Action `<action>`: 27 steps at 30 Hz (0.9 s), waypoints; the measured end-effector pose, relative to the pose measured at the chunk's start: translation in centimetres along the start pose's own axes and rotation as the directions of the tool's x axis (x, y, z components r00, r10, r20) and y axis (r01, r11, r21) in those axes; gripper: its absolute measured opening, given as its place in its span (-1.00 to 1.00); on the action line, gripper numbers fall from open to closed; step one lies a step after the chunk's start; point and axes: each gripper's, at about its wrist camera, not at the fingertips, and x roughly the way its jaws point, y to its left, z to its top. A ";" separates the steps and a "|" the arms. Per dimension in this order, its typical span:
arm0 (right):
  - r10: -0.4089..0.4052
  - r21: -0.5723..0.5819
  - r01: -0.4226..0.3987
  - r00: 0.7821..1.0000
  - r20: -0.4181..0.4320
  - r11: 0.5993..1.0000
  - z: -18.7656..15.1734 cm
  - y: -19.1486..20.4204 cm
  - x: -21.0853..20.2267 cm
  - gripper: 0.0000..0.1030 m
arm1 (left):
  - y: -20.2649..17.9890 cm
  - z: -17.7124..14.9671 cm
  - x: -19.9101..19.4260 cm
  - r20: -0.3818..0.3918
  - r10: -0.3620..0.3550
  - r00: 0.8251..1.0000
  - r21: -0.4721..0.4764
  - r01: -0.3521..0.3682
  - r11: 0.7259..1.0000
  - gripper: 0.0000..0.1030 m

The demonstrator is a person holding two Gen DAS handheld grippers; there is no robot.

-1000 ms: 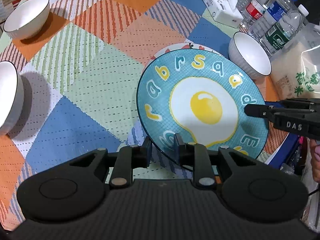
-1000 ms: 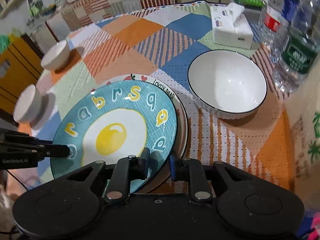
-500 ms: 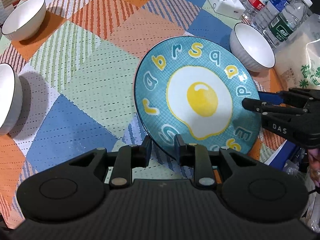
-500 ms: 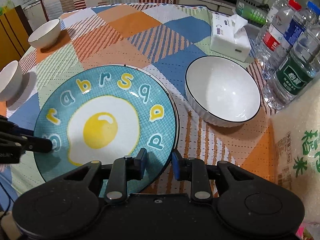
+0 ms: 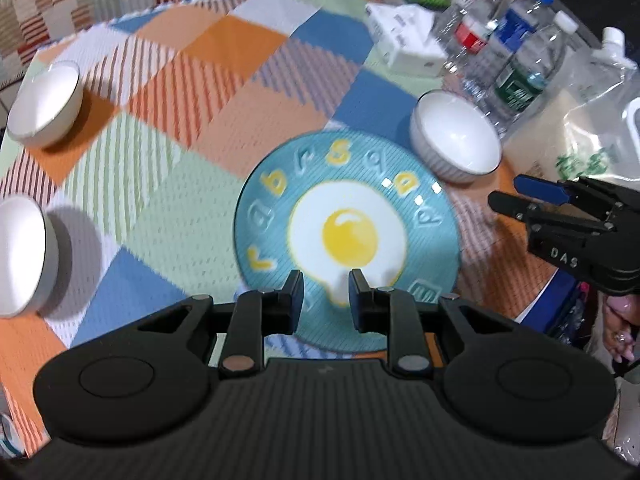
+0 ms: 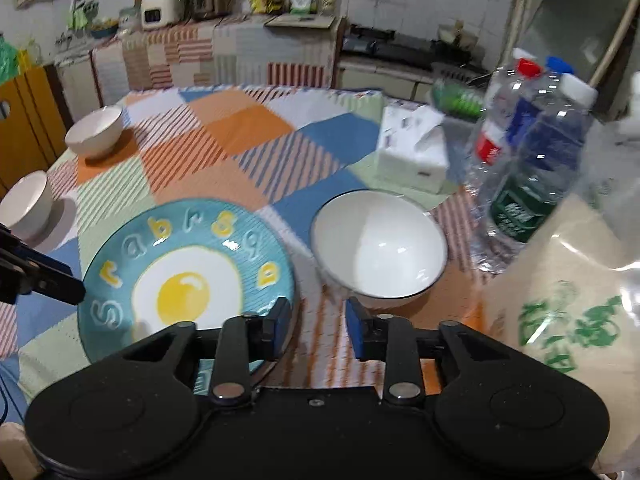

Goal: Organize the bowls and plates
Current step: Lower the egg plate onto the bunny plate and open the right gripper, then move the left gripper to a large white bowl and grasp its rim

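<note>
The egg-pattern plate (image 5: 348,236) lies flat on the surface (image 5: 168,184), apparently delivered. The right fingers (image 6: 276,328) have just been opening and are empty. The left fingers (image 5: 292,300) are narrowly parted and grip nothing.

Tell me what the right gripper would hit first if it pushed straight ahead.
Probably the white bowl, which lies just beyond the right gripper; depth is uncertain, and it might meet the tablecloth first.

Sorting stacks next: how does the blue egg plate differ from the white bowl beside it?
The blue plate is shallow and nearly flat; the white bowl is deep with steep sides. The blue plate is patterned with a fried egg and letters; the white bowl is plain with a thin dark rim. The blue plate is wider across. Both are round, empty and face up.
</note>
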 end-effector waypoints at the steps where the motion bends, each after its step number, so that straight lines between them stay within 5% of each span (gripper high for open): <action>1: -0.003 0.009 0.003 1.000 0.008 1.000 0.0 -0.5 -0.1 -0.13 | -0.4 0.5 -0.2 0.007 -0.001 1.000 0.012 0.001 1.000 -0.53; 11: 0.023 0.043 -0.024 1.000 0.011 0.999 -1.0 -3.1 1.8 0.39 | -3.9 5.4 -0.2 0.090 -0.002 0.996 0.093 -0.006 0.996 -0.19; 16: -0.004 0.068 0.004 1.000 0.001 0.998 -1.4 -3.8 4.6 0.41 | -4.8 7.0 2.5 0.151 -0.023 0.988 0.063 0.013 0.998 0.11; 21: -0.048 0.076 0.048 0.999 0.006 0.996 -1.9 -4.6 7.2 0.42 | -5.3 8.6 6.7 0.178 -0.052 0.983 0.043 0.045 0.998 0.12; 27: -0.048 0.062 0.047 0.999 0.015 0.997 -2.4 -5.0 9.7 0.42 | -5.7 10.2 11.7 0.111 -0.108 0.988 0.022 0.106 0.994 0.12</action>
